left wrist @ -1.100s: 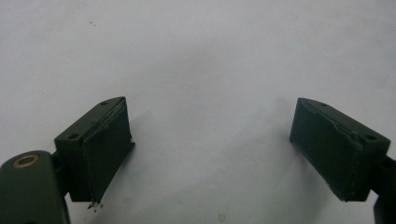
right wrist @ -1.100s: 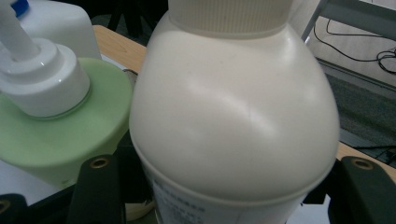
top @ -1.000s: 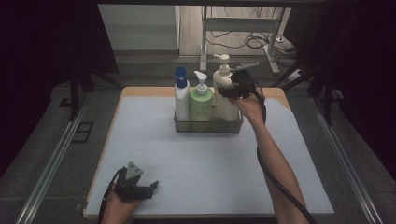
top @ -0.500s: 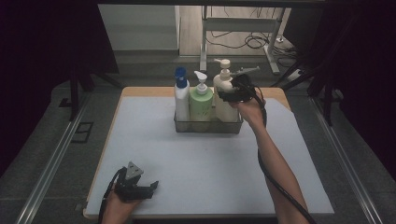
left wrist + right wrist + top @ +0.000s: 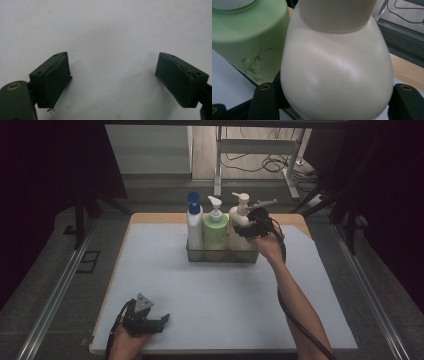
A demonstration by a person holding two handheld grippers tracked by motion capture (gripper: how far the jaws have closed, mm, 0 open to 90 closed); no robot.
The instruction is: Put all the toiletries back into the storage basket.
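A cream pump bottle [image 5: 337, 75] stands upright at the right end of a clear basket [image 5: 220, 255] on the far surface. The right gripper [image 5: 248, 227] clamps its body from the right. The left gripper [image 5: 112, 80] rests near-left, fingers apart.

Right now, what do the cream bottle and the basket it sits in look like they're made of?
The cream bottle looks like smooth plastic: soft glossy highlights, and a ribbed collar. The basket seems clear plastic or thin wire, since the bottles show through its wall; too dim to tell which.
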